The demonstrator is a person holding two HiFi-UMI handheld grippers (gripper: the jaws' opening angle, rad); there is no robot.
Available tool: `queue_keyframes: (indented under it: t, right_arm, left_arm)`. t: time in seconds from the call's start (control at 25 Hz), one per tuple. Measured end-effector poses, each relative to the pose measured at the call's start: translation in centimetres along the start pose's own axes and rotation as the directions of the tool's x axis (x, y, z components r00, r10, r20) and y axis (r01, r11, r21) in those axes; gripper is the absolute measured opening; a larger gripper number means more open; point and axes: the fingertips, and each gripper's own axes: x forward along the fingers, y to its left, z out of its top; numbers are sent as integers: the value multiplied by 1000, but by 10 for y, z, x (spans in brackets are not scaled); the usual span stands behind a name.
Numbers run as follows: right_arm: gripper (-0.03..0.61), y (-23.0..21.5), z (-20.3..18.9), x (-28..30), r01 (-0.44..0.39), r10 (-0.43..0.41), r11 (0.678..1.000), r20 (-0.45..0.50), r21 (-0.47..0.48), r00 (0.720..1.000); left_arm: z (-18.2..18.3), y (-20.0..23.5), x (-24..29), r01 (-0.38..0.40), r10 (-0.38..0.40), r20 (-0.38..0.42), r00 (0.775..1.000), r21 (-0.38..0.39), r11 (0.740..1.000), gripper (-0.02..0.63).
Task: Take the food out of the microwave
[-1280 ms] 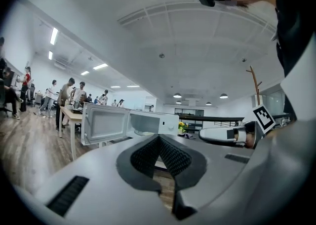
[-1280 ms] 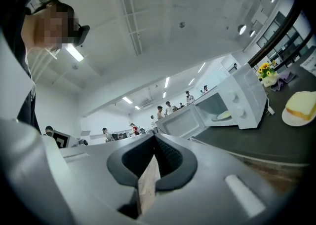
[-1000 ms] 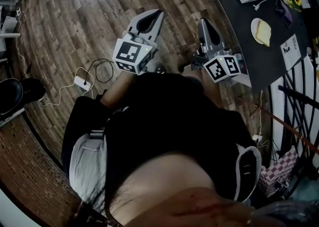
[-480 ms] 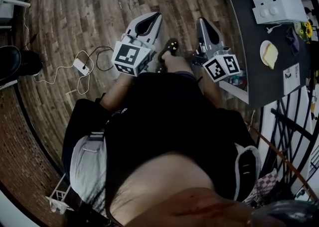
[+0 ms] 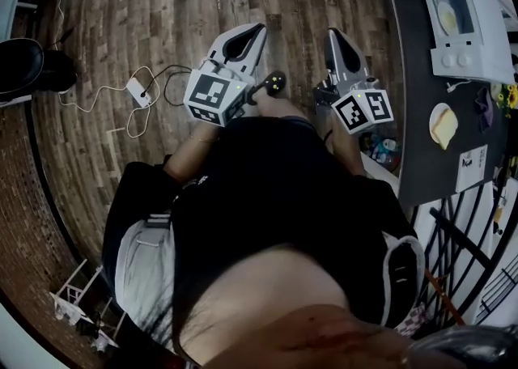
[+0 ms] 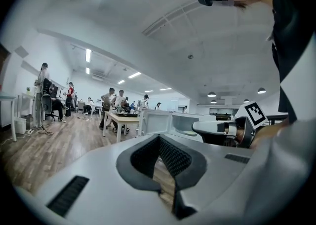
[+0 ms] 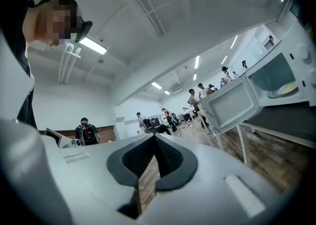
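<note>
1. I see wooden floor (image 5: pixel 162 19) across most of the head view, with a black chair (image 5: pixel 24 64) at the far left
2. A dark bench (image 5: pixel 417 76) runs down the right side
3. The white microwave (image 5: pixel 477 27) stands at the bench's far end, and in the right gripper view its door (image 7: pixel 229 104) hangs open
4. My left gripper (image 5: pixel 260 28) is level over the floor, left of the bench and well apart from the microwave. Its fingers are pressed together with nothing between them
5. My right gripper (image 5: pixel 333 33) is just beside it, nearer the bench, fingers likewise closed and empty
6. A small plate (image 5: pixel 443 125) with a yellow piece on it lies on the bench, nearer than the microwave
7. The food (image 5: pixel 446 15) is pale yellow and sits inside the microwave
8. A white charger (image 5: pixel 139 91) lies on the floor with its cable
</note>
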Motion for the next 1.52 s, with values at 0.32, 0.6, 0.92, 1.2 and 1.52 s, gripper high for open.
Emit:
queue_keyframes:
  t: [0.32,0.6,0.92,1.2,1.52]
  right_arm:
    - [0,-16,6,43,-35,35,999,-8,1,999]
    - [0,-44,12,80,-43,43,999,-13,13,999]
    - [0,-75,22,120,-59,59,998,4,29,998]
    - [0,-103,33,139,-30,29,999,31,22,999]
    - [0,-131,36,149,14,-16,999,41,38,999]
  left_arm:
    - [13,30,38,-13,13,3,1000,20,1000,6]
    - [17,52,78,-13,13,-18,1000,19,1000,6]
    - [29,78,123,-15,15,-18,1000,41,999,6]
    - [30,86,161,35,-34,-30,999,45,998,6]
    - [27,89,193,83,-80,-62,995,39,996,6]
